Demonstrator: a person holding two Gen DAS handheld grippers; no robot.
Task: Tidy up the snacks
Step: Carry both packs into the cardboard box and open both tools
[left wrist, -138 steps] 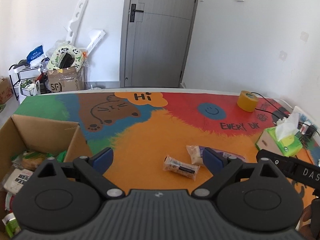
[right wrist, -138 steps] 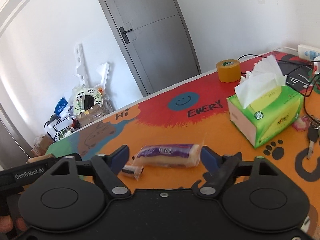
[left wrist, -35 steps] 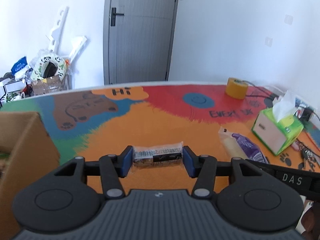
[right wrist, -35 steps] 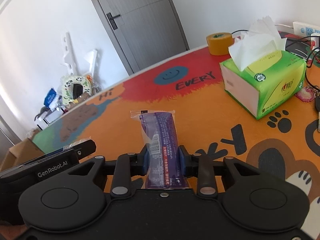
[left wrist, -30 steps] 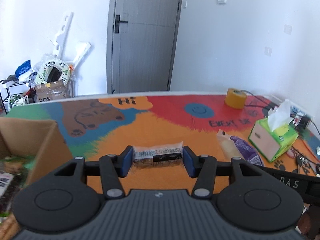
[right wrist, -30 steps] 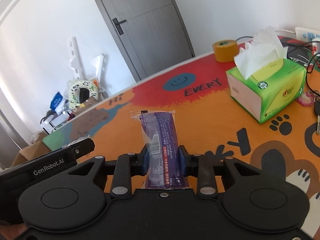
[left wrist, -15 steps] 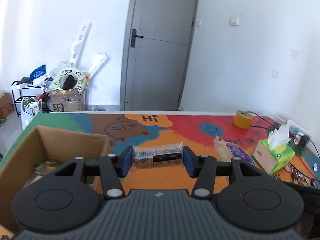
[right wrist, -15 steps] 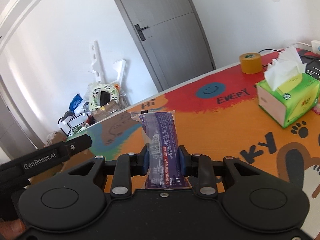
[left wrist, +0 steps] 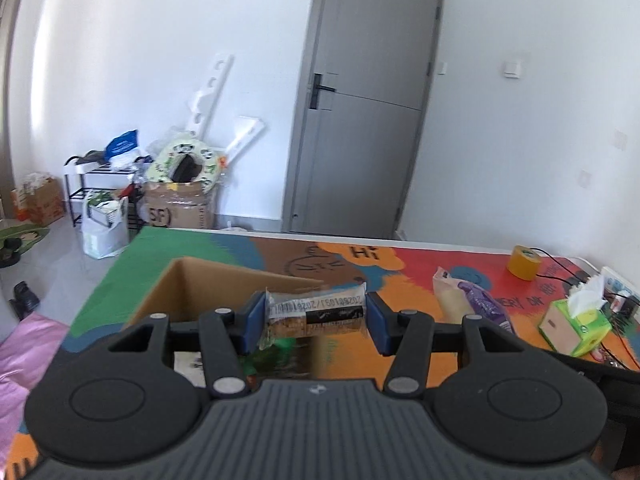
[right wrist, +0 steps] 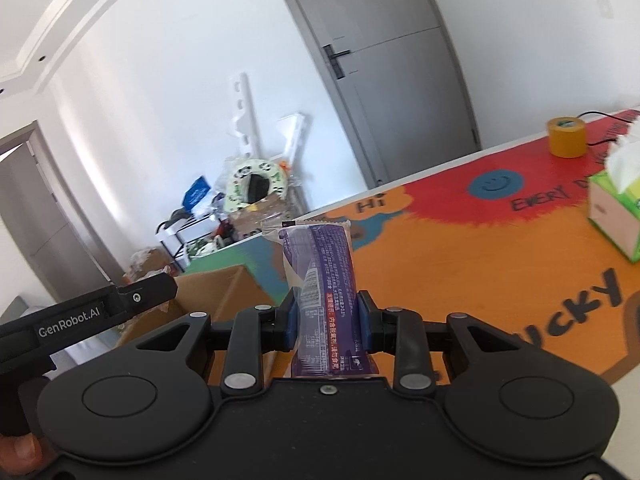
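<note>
1. Left wrist view: the left gripper (left wrist: 316, 322) is clamped on a snack bar (left wrist: 316, 314), held over the cardboard box (left wrist: 224, 280).
2. The right gripper (right wrist: 327, 322) is clamped on a purple packet (right wrist: 320, 276), short of the box.
3. Risk: released early, the packet could miss the box.

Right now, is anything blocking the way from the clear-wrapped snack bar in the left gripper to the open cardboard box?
Nothing visible. The clear-wrapped snack bar, clamped in the left gripper, hangs by the open cardboard box, whose opening is uncovered; snacks already lie inside.
</note>
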